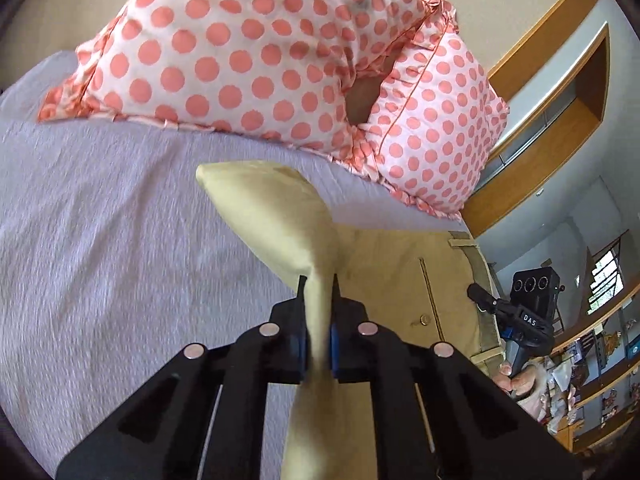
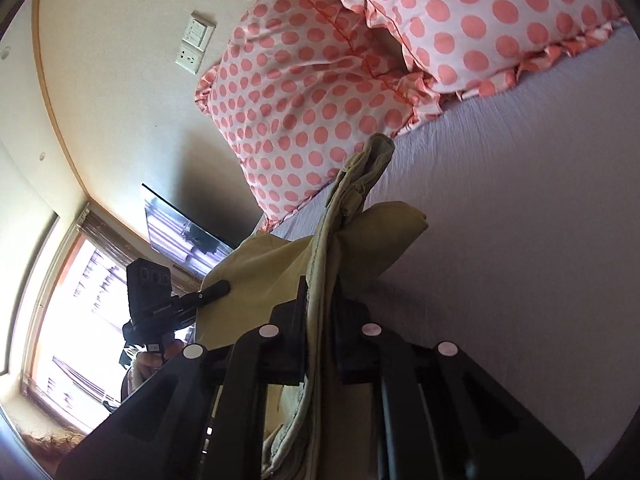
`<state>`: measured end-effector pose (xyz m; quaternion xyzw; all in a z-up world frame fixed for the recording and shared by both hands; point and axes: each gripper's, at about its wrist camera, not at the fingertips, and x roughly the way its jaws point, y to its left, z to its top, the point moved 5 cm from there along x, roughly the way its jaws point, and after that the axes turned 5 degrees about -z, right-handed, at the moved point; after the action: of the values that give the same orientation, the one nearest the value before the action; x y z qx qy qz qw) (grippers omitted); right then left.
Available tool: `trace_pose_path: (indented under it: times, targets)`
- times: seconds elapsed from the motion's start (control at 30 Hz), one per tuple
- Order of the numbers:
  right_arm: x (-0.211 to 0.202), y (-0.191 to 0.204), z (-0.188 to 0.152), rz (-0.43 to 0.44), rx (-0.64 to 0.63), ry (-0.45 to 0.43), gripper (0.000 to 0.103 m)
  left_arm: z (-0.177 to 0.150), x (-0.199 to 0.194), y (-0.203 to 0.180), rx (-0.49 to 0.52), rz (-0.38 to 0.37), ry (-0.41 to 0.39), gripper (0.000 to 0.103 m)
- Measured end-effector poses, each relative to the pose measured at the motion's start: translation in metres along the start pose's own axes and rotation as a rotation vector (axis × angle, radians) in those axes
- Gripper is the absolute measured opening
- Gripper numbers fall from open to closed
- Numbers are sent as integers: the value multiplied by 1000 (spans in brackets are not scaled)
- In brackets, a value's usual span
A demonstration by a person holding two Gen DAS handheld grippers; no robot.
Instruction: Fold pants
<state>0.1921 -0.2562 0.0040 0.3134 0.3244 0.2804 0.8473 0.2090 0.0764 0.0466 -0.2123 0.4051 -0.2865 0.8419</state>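
1. Left claw (image 1: 319, 280) is clamped on a bunched fold of the khaki pants (image 1: 276, 216), which fan out ahead of it above the lavender bed sheet (image 1: 100, 208).
2. Right claw (image 2: 322, 280) grips the pants' waistband edge (image 2: 360, 176).
3. Polka-dot pillows (image 1: 248, 52) lie beyond both claws.
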Motion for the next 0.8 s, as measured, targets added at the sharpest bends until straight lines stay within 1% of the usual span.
trace_pose_path:
  times: [0.07, 0.13, 0.17, 0.2, 0.23, 0.27, 0.3, 0.33, 0.37, 0.4, 0.43, 0.47, 0.5, 0.53, 0.57, 0.6, 0.63, 0.67, 0.7, 0.73, 0.77, 0.8]
  targets:
    - [7, -5, 28, -19, 6, -46, 10, 25, 14, 0, 17, 35, -41, 8]
    - [14, -18, 54, -58, 33, -93, 10, 48, 38, 8, 31, 95, -68, 9]
    - [21, -28, 64, -126, 32, -104, 11, 56, 52, 15, 35, 140, -60, 13]
    - [27, -37, 69, -211, 24, -97, 12, 60, 65, 26, 31, 209, -45, 19]
    - [30, -48, 72, -329, 19, -87, 19, 62, 74, 38, 19, 299, -27, 19]
    - [28, -55, 71, -419, 14, -83, 25, 61, 78, 46, 11, 350, -13, 17]
    - [21, -56, 70, -459, -1, -94, 25, 59, 75, 51, 9, 364, -14, 17]
    - [13, -53, 68, -459, -19, -118, 30, 57, 66, 53, 17, 371, -36, 18]
    - [5, -46, 64, -438, -32, -141, 44, 55, 55, 52, 34, 385, -68, 23]
    - [0, -37, 59, -393, -40, -147, 53, 53, 43, 48, 46, 386, -99, 31]
    - [-2, -29, 53, -345, -47, -135, 68, 49, 33, 41, 56, 363, -126, 37]
    - [0, -20, 47, -305, -57, -111, 76, 45, 27, 31, 66, 323, -137, 50]
    - [4, -12, 41, -277, -65, -84, 79, 40, 25, 20, 79, 279, -134, 60]
    - [12, -7, 36, -256, -66, -52, 85, 33, 27, 9, 94, 239, -116, 65]
    - [20, -6, 31, -250, -48, -17, 93, 26, 35, -1, 104, 205, -80, 75]
    - [29, -7, 25, -265, -17, 19, 96, 19, 46, -6, 99, 185, -35, 80]
    - [37, -13, 20, -307, 16, 58, 101, 12, 61, -9, 76, 180, 21, 85]
    - [44, -18, 16, -348, 25, 87, 102, 3, 76, -5, 44, 191, 81, 86]
    - [46, -17, 13, -367, 10, 89, 102, -5, 89, 1, 26, 226, 124, 85]
    - [43, -14, 11, -396, -6, 79, 102, -7, 89, -3, 71, 269, 89, 86]
    - [38, -10, 8, -445, -19, 73, 102, -11, 88, -7, 106, 337, 82, 89]
    - [30, -4, 4, -490, -41, 63, 102, -16, 87, -8, 116, 402, 97, 93]
